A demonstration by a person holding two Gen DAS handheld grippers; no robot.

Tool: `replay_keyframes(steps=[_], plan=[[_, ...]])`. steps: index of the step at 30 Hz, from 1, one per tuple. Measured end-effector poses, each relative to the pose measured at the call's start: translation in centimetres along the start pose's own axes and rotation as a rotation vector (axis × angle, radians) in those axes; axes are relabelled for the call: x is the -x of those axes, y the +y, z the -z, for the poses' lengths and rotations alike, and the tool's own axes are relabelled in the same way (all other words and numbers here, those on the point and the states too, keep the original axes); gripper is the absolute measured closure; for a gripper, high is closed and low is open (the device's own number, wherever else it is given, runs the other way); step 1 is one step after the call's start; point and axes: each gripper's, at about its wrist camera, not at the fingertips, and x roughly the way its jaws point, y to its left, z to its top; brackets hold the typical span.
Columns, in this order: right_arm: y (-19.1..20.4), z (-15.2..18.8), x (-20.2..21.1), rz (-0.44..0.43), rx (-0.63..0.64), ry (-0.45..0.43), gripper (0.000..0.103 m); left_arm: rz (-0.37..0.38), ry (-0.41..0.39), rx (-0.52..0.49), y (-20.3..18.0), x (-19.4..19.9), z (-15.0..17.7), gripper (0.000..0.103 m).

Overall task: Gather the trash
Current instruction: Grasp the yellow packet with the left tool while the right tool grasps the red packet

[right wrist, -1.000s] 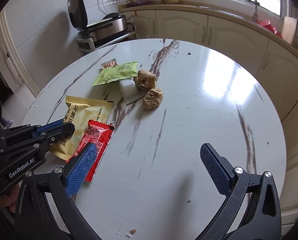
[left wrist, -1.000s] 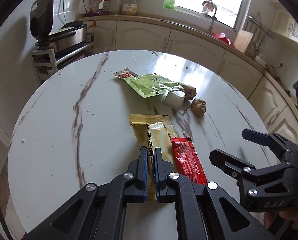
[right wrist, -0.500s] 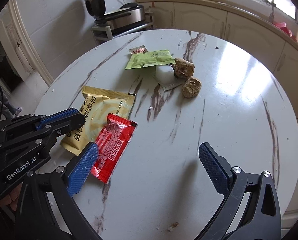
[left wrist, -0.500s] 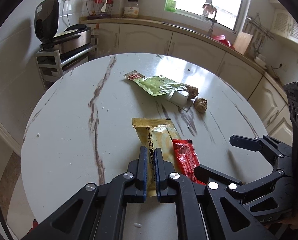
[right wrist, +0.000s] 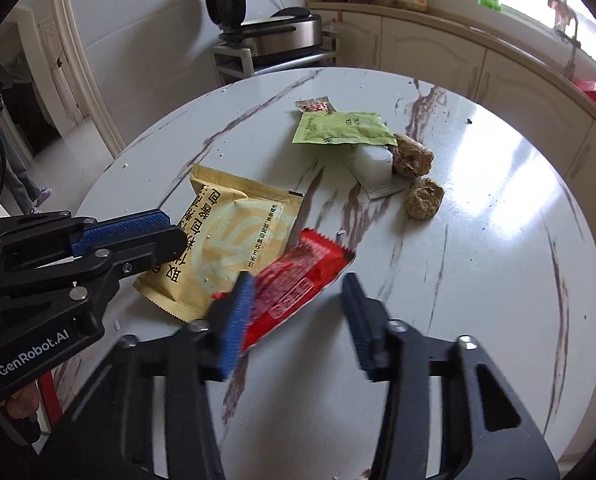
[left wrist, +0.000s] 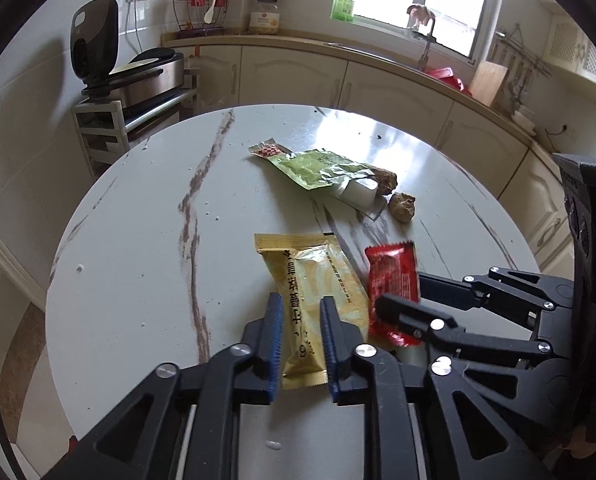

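The left gripper (left wrist: pixel 299 330) has its fingers (left wrist: pixel 274 332) spread a little, one on each side of the near end of the yellow wrapper (left wrist: pixel 311 292); they straddle it without pinching it. The right gripper (right wrist: pixel 298 312) has its fingers (right wrist: pixel 236 320) parted wider around the near end of the red wrapper (right wrist: pixel 298 284), which lies just beside the yellow one and overlaps its edge. That view is motion-blurred, so whether a pad already touches the foil is hard to say.

Farther out on the round marble table (left wrist: pixel 138 240) lie a green wrapper (left wrist: pixel 317 168), a small white packet (left wrist: pixel 357 194) and two brown crumpled lumps (left wrist: pixel 402 207), well apart from both grippers.

The step in hand looks like gathering the two nearest wrappers. Next, each pair of fingers would need to close on thin, slippery foil lying flat, so a low approach and a firm pinch on the edge seem called for.
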Motion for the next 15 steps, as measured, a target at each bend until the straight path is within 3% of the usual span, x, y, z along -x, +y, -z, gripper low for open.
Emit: replay_keyframes(steps=[1,2,7,9,14,15], plan=[[-0.5,0.1,0.1,-0.009,-0.005,0.001,0.087,0.004,0.010,-0.005,-0.3,-0.4,0.0,0.061],[-1.2,0.3,0.3,-0.015,-0.020,-0.003,0.089,-0.006,0.013,-0.008,-0.6,-0.8,-0.1,0.054],[-4.4,1.1,1.3,-0.007,-0.067,-0.018,0.096,0.001,0.032,0.006,-1.5,-2.5,-0.8,0.057],[-5.4,1.4,1.6,-0.004,-0.087,-0.023,0.096,-0.020,0.035,-0.011,-2.0,-3.1,-1.2,0.062],[-6.5,1.9,1.9,-0.016,-0.105,-0.028,0.096,-0.056,0.010,0.040,-2.0,-3.3,-2.0,0.101],[-6.6,2.0,2.0,-0.018,-0.108,-0.031,0.096,-0.055,0.008,0.030,-2.3,-3.3,-2.0,0.101]])
